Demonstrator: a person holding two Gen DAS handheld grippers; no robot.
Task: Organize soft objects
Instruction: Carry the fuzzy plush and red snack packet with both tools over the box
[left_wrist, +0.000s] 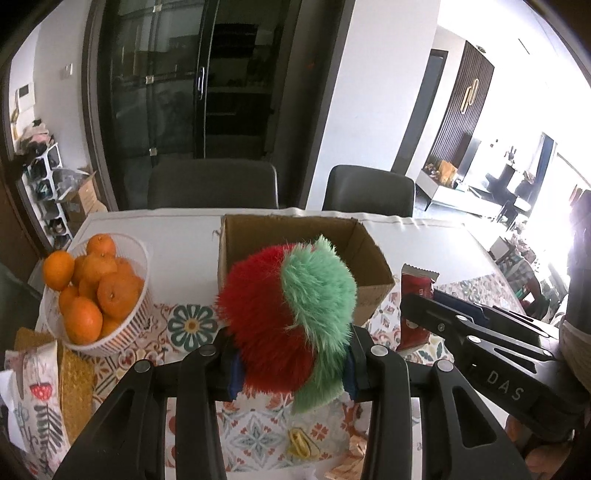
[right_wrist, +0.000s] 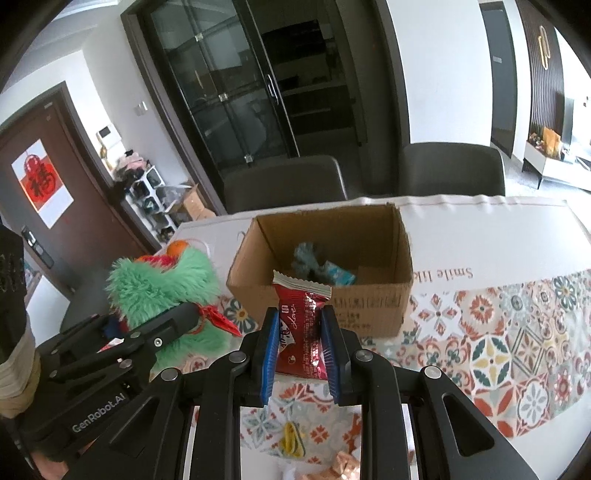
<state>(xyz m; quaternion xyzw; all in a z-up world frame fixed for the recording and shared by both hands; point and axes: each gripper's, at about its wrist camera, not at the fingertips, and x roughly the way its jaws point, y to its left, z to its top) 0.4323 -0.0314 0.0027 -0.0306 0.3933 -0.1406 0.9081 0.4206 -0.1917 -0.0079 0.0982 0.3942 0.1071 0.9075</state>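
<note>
My left gripper (left_wrist: 291, 365) is shut on a fluffy red and green plush toy (left_wrist: 288, 314) and holds it above the table, just in front of an open cardboard box (left_wrist: 373, 266). The plush also shows in the right wrist view (right_wrist: 162, 291). My right gripper (right_wrist: 299, 343) is shut on a red snack packet (right_wrist: 301, 332) and holds it in front of the same box (right_wrist: 332, 306). Inside the box lie a grey fuzzy item (right_wrist: 306, 258) and a light blue packet (right_wrist: 338, 275).
A white basket of oranges (left_wrist: 96, 291) stands at the left. A patterned pouch (left_wrist: 33, 402) and a yellow sponge cloth (left_wrist: 74, 384) lie near the front left. A small yellow item (left_wrist: 301, 445) lies on the patterned tablecloth. Two dark chairs (left_wrist: 212, 184) stand behind the table.
</note>
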